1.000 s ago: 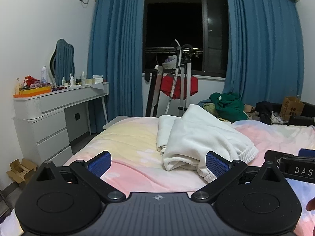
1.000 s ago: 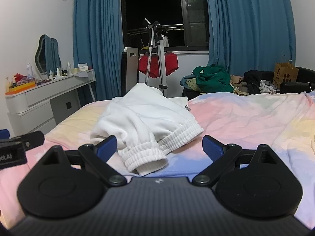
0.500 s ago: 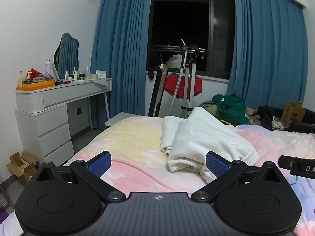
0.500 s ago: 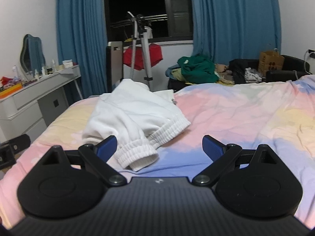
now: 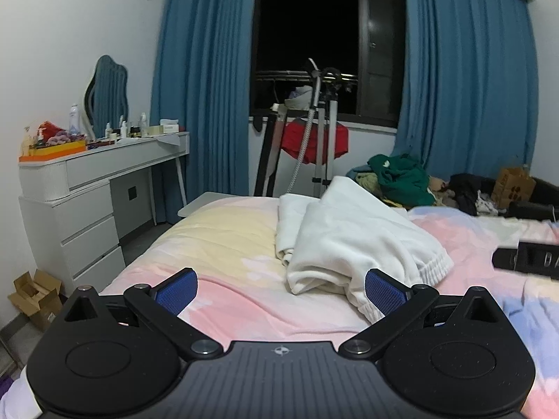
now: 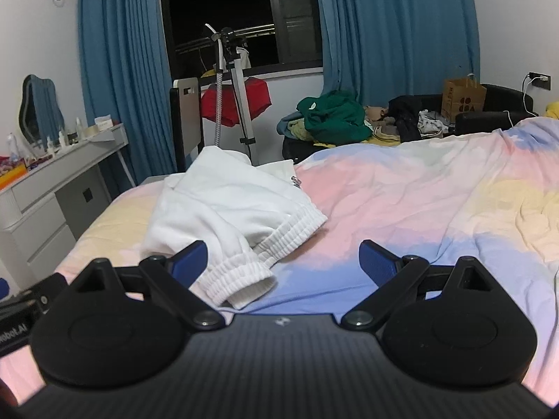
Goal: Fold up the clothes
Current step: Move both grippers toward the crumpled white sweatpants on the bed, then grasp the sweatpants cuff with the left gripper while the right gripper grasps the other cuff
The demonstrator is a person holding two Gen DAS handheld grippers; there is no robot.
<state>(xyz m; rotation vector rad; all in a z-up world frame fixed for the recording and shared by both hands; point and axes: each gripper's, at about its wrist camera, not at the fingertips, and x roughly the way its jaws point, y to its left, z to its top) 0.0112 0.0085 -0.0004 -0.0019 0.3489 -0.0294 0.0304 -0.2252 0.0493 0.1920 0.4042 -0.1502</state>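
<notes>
Left gripper (image 5: 279,288) and right gripper (image 6: 283,258), jaws apart and empty, hover short of the crumpled white fleece sweatshirt (image 6: 227,206) lying on the pastel bedspread (image 6: 401,216); the sweatshirt should probably be spread flat, pinching its ribbed cuff (image 6: 241,279) first.

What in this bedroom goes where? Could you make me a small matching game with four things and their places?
Things:
1. white sweatshirt
2. green garment
3. red cloth
4. mirror

Places:
A. on the vanity desk by the wall
B. hanging under the window
C. crumpled on the pastel bed
D. on the clothes pile beyond the bed

Pairs: 1-C, 2-D, 3-B, 4-A
</notes>
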